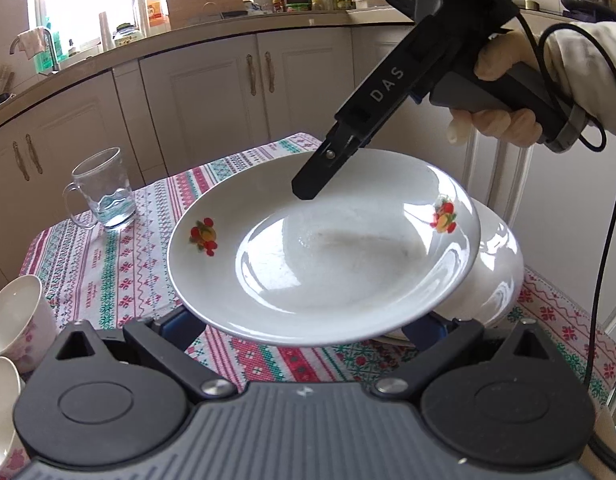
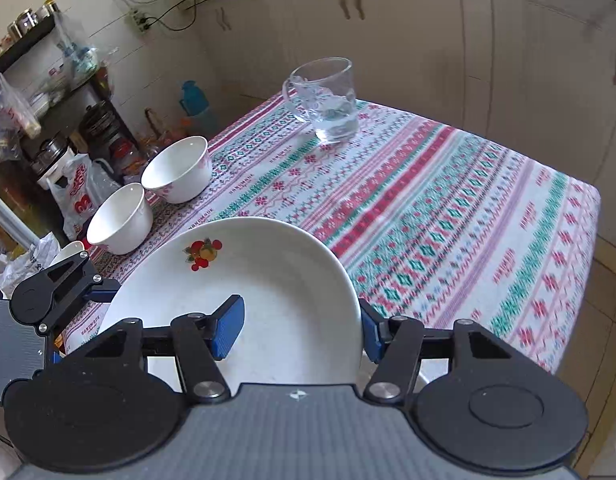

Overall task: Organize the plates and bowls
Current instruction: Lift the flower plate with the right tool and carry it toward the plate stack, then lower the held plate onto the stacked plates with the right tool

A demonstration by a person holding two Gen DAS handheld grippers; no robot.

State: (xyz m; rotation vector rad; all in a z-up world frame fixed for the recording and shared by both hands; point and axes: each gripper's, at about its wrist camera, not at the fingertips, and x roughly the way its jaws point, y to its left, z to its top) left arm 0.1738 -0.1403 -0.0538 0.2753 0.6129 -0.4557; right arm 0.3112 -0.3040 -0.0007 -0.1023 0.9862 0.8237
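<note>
Plate [image 1: 323, 264] glossy white glazed ceramic, fruit decals. Bowls [image 2: 176, 168] same shiny glaze. Mug [image 1: 104, 188] clear smooth glass. Tablecloth [image 2: 447, 216] woven patterned cloth, matt. Gripper pads [image 2: 230, 328] ribbed blue.

plate [image 2: 268, 300] held above table [image 2: 447, 216], over another dish [image 1: 495, 272]. Glass mug [image 2: 327, 100] beyond plate, at table's far side. Two bowls [image 2: 148, 192] left of plate, along table edge.

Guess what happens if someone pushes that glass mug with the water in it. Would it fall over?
Probably not easily: the glass mug stands upright on a wide base, with a little water low down. On the tablecloth it would likely drag rather than glide. Being glass, it could break if it fell.
</note>
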